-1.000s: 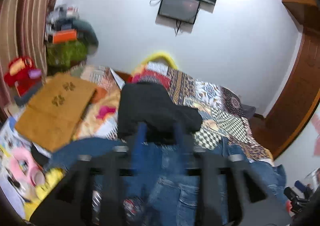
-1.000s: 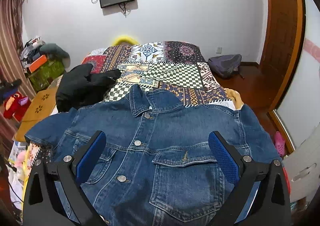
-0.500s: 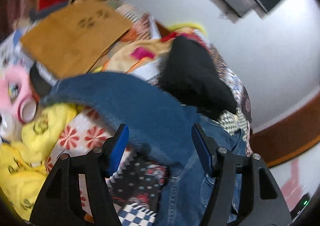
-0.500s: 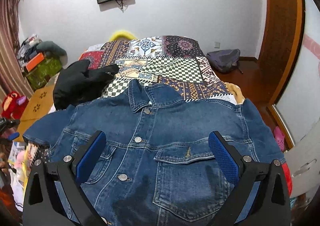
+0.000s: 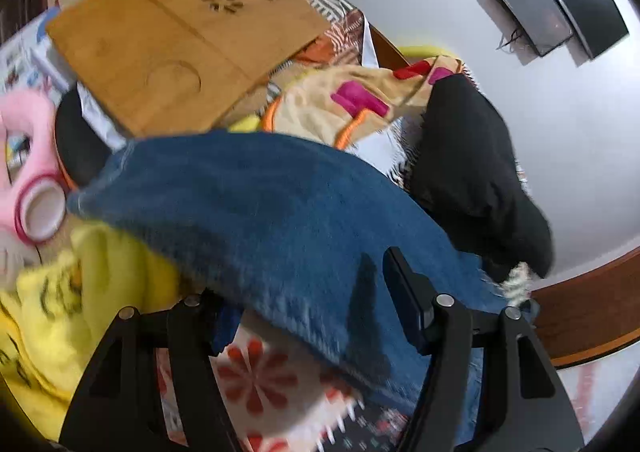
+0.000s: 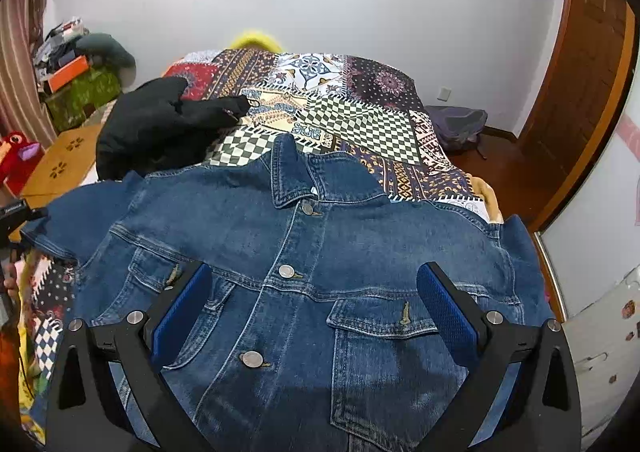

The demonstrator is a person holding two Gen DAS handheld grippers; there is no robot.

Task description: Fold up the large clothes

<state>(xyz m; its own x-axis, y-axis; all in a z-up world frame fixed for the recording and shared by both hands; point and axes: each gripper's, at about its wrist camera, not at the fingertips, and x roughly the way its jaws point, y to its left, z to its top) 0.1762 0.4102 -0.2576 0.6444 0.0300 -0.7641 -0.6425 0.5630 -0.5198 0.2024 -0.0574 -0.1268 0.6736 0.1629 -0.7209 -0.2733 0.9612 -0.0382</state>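
A blue denim jacket [image 6: 320, 236] lies front up and buttoned on the patchwork bedspread [image 6: 360, 123], collar away from me. My right gripper [image 6: 316, 304] hangs open just above its chest pockets with nothing between the pads. The jacket's left sleeve [image 5: 260, 203] stretches out over the bed's left side. My left gripper [image 5: 312, 312] is at that sleeve's near edge, jaws wide apart. The denim runs between them and covers the left fingertip. I see no pad pressing on the cloth.
A black garment [image 6: 160, 123] is heaped beyond the jacket's left shoulder. A wooden lap tray [image 5: 180, 39], a yellow cloth [image 5: 52, 312] and a pink plush toy [image 5: 24, 155] lie left of the sleeve. A wooden door [image 6: 592, 91] stands at the right.
My left gripper has dropped, rolled and closed in on the sleeve, so the denim now lies between its jaws. The right gripper has edged closer over the jacket front.
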